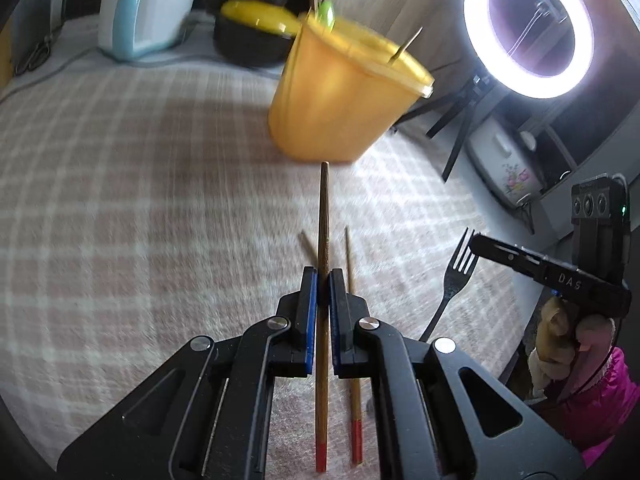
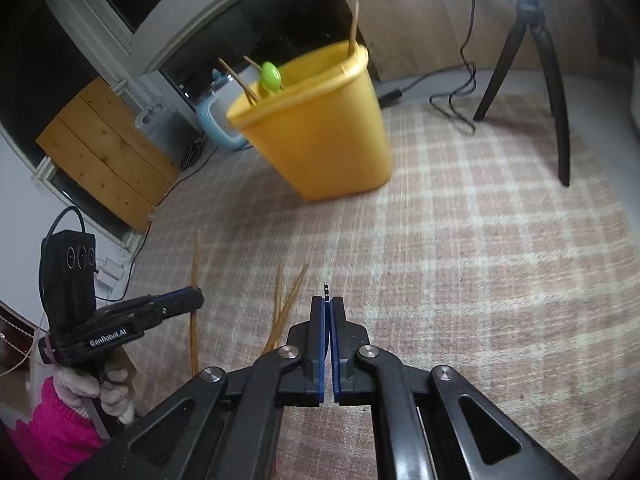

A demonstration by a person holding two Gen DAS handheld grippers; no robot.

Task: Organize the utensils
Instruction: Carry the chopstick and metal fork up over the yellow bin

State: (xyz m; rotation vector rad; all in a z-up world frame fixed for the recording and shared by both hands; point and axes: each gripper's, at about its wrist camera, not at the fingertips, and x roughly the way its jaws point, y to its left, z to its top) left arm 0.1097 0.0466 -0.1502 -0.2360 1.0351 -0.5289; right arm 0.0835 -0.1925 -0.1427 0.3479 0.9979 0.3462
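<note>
Left gripper (image 1: 323,276) clamped on chopstick (image 1: 322,216), right gripper (image 2: 328,304) pinching fork (image 1: 454,280); both angled down short of yellow bucket (image 1: 340,96), open counter (image 1: 140,160) around.

One yellow tub (image 2: 320,132). In it are one green spoon (image 2: 270,74) and three wooden sticks (image 2: 354,28) rising past the rim. Outside the tub there are two red-ended chopsticks: one raised chopstick (image 1: 323,216) and one flat chopstick (image 1: 352,280). One black fork (image 1: 456,276). Two grippers: the left gripper (image 1: 323,280) and the right gripper (image 2: 327,304). One ring light (image 1: 528,36).
</note>
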